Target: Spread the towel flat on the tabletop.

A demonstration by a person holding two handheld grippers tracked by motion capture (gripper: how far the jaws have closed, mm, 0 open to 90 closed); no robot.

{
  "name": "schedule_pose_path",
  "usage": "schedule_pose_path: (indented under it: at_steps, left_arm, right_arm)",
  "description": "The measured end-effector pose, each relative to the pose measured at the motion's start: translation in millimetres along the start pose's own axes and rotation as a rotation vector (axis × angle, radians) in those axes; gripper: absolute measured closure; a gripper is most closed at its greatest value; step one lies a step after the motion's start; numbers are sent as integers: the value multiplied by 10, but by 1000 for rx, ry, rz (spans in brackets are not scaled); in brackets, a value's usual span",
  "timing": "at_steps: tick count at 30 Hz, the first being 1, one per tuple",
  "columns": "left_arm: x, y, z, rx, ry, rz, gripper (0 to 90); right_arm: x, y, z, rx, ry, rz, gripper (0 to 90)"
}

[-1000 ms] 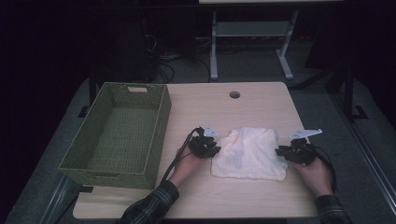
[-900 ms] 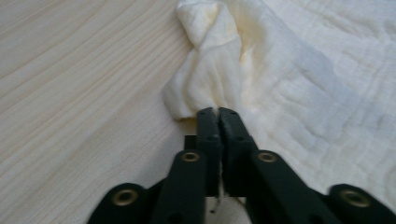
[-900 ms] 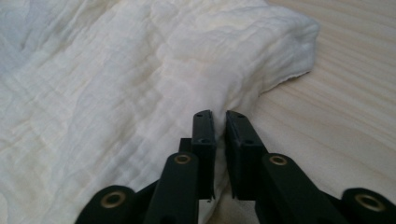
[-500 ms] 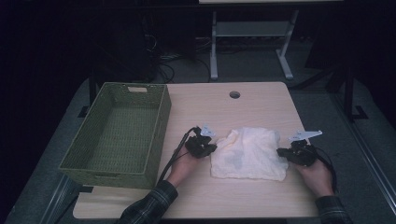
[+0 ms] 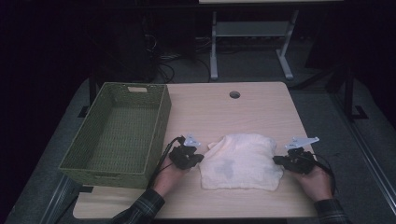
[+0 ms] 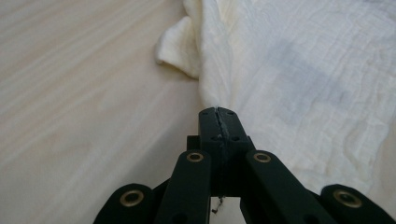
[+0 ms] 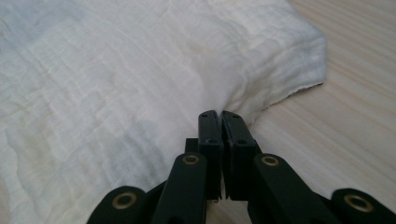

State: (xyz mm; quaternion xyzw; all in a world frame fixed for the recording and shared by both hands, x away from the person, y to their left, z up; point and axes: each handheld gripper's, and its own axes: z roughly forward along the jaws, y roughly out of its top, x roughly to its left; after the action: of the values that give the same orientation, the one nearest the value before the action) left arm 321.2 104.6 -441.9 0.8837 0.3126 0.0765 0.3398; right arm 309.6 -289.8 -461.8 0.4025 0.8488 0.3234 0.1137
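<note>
1. High view: at the left of the pale wooden table (image 5: 261, 107) stands a green woven rectangular basket (image 5: 116, 133), nothing in it.
2. Just right of the basket, the left gripper (image 5: 200, 157) meets the left edge of the cream crinkled cloth (image 5: 240, 161), which lies flat at the near middle of the table.
3. In the left gripper view the black jaws have just closed and are clenched on a thin pinch of the cloth's edge (image 6: 217, 100).
4. On the far right side of the cloth, the right gripper (image 5: 276, 160) has likewise just been closing; in the right gripper view its jaws are pinched tight on the hem (image 7: 233, 100).
5. Since a second ago both hands have drawn slightly outward, the left one more, and the cloth looks a little flatter.
6. My reading: both edges are now secured, so lifting or folding the cloth can begin.
</note>
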Motion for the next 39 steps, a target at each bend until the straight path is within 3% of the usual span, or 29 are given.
schedule_pose_path:
  at_steps: [4,8,14,21,27,39]
  left_arm:
    - [-39,-110,-58,18,-15,-6,897]
    - [-34,-121,-81,-9,1,-5,878]
    - [67,82,-83,-80,59,-21,722]
    - [232,311,90,-97,90,-10,706]
    - [322,384,248,-83,64,8,690]
    - [282,374,439,-25,29,25,680]
  right_arm:
    - [83,-25,-16,6,18,-11,867]
    - [131,-48,-21,3,24,-18,829]
    - [113,-32,-73,-31,22,-4,729]
    - [135,-23,-52,-25,23,-18,723]
    - [115,-23,-64,-34,12,-31,718]
    - [124,-20,-43,-25,7,-41,719]
